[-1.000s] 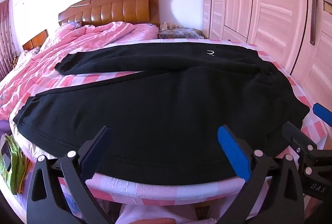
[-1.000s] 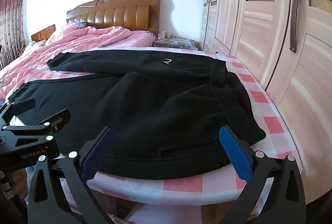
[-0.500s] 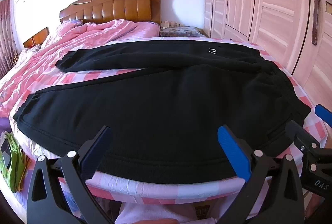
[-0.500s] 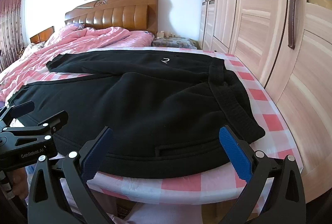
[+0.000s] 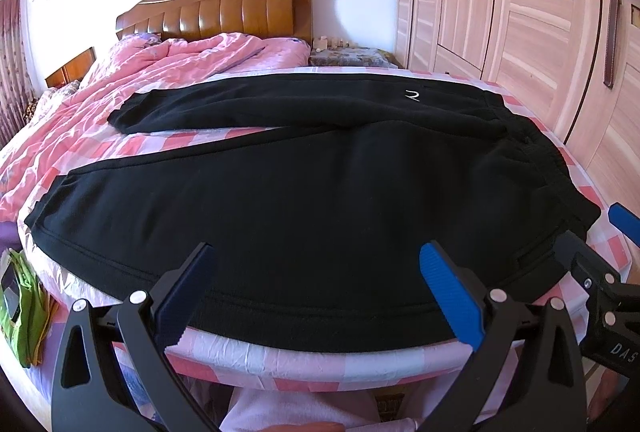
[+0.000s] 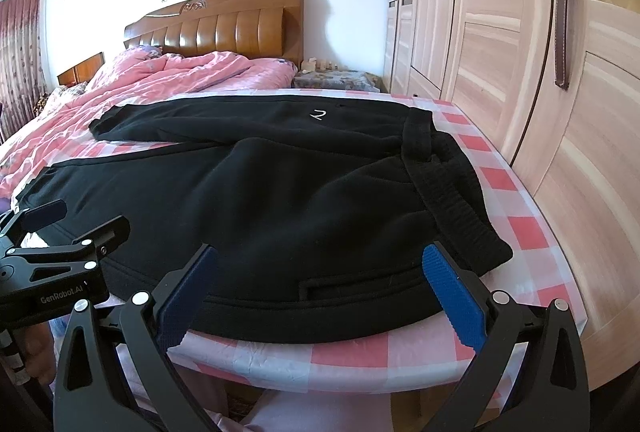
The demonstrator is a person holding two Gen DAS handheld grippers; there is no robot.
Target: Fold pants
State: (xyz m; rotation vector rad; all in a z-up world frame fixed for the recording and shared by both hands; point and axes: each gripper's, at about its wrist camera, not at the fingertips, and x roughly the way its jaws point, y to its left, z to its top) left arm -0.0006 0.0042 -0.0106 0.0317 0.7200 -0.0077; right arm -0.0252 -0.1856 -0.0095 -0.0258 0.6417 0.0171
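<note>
Black pants [image 5: 320, 192] lie spread flat on the bed, legs apart and pointing left, waistband [image 6: 444, 192] at the right. A small white logo [image 5: 412, 95] marks the far leg. My left gripper [image 5: 316, 288] is open and empty, just over the near edge of the near leg. My right gripper [image 6: 316, 284] is open and empty over the near edge by the waistband. Each gripper also shows in the other's view: the right one [image 5: 592, 244] and the left one [image 6: 60, 228].
The bed has a pink checked sheet [image 6: 512, 220] and a crumpled pink quilt [image 5: 160, 72] by the wooden headboard [image 5: 224, 8]. A wardrobe [image 6: 540, 52] stands close on the right. A green item [image 5: 20, 308] lies low at the left.
Both grippers have shifted slightly, the views tilting a little down toward the near edge of the pants. Both stay open. The pants have not moved.
</note>
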